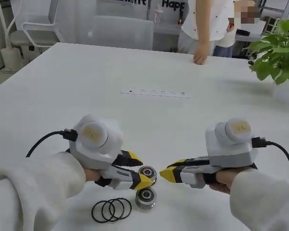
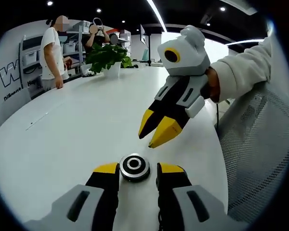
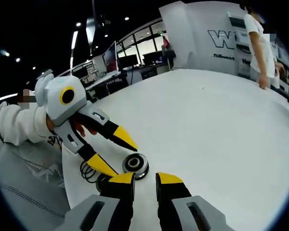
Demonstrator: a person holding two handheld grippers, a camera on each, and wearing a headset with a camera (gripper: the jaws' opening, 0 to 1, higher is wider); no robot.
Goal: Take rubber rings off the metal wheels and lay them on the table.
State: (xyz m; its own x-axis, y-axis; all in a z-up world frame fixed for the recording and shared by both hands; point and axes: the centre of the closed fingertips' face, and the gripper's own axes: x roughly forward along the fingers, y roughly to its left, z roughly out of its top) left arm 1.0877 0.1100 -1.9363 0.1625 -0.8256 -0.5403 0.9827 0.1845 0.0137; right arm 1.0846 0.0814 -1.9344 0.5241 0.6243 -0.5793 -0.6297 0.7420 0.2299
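**A:** Why is the left gripper (image 1: 142, 170) so low on the bench (image 1: 135, 72)?

**B:** Its jaws are spread on either side of a metal wheel (image 1: 148, 173), probably to brace it. They bracket the wheel without clamping it. In the left gripper view the wheel's rim looks dark, so its rubber ring seems not yet removed.

**A:** And the right gripper (image 1: 164, 174)?

**B:** It points in from the wheel's 3 o'clock. Its jaws have only a narrow gap and grip nothing, which looks like a setup for picking at the ring's edge.

**A:** What about the rest?

**B:** A second wheel (image 1: 145, 198) stands at 6 o'clock of the first, just beside it. The removed rubber rings (image 1: 111, 210) lie overlapped on the bench at 7 o'clock, clear of the work.
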